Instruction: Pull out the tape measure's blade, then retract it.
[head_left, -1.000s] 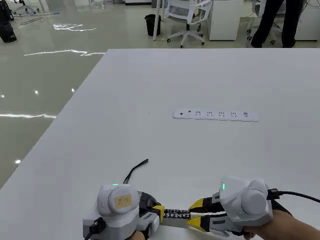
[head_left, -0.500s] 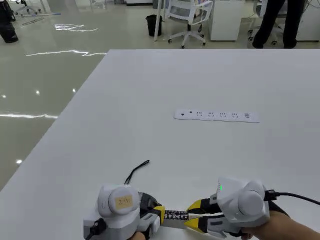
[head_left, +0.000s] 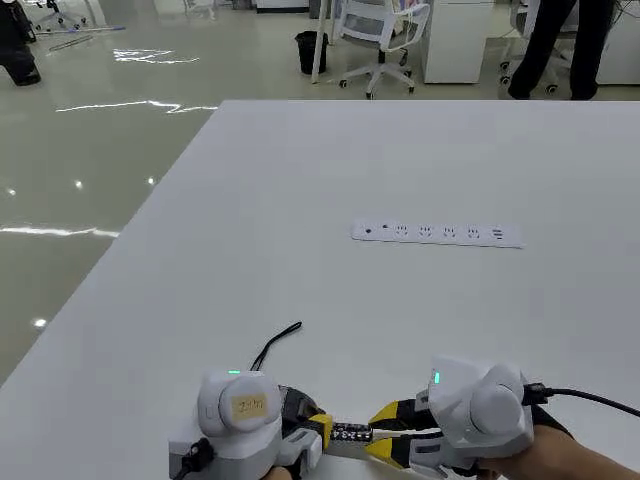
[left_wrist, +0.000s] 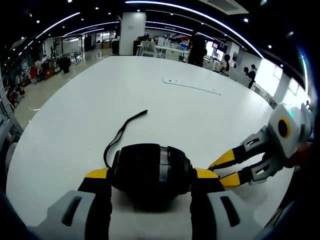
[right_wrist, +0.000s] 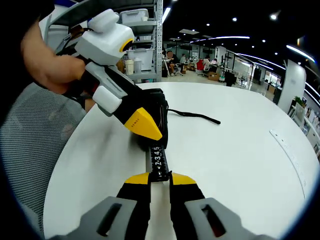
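A black tape measure (left_wrist: 150, 162) sits between the yellow-tipped jaws of my left gripper (left_wrist: 150, 176), which is shut on its case. Its short blade (right_wrist: 158, 161), printed with numbers, runs from the case (right_wrist: 159, 112) to my right gripper (right_wrist: 160, 179), which is shut on the blade's end. In the head view both grippers sit at the table's near edge, the left gripper (head_left: 316, 428) on the left and the right gripper (head_left: 376, 445) on the right, with the blade (head_left: 348, 433) stretched between them. The black wrist strap (head_left: 276, 341) trails away from the case.
A white power strip (head_left: 436, 233) lies flat on the white table (head_left: 330, 170) beyond the grippers. Office chairs (head_left: 372, 40) and a standing person (head_left: 560, 45) are past the far edge. The table's left edge drops to a glossy floor.
The gap between the two grippers has narrowed and the exposed blade is shorter. The head camera has shifted slightly.
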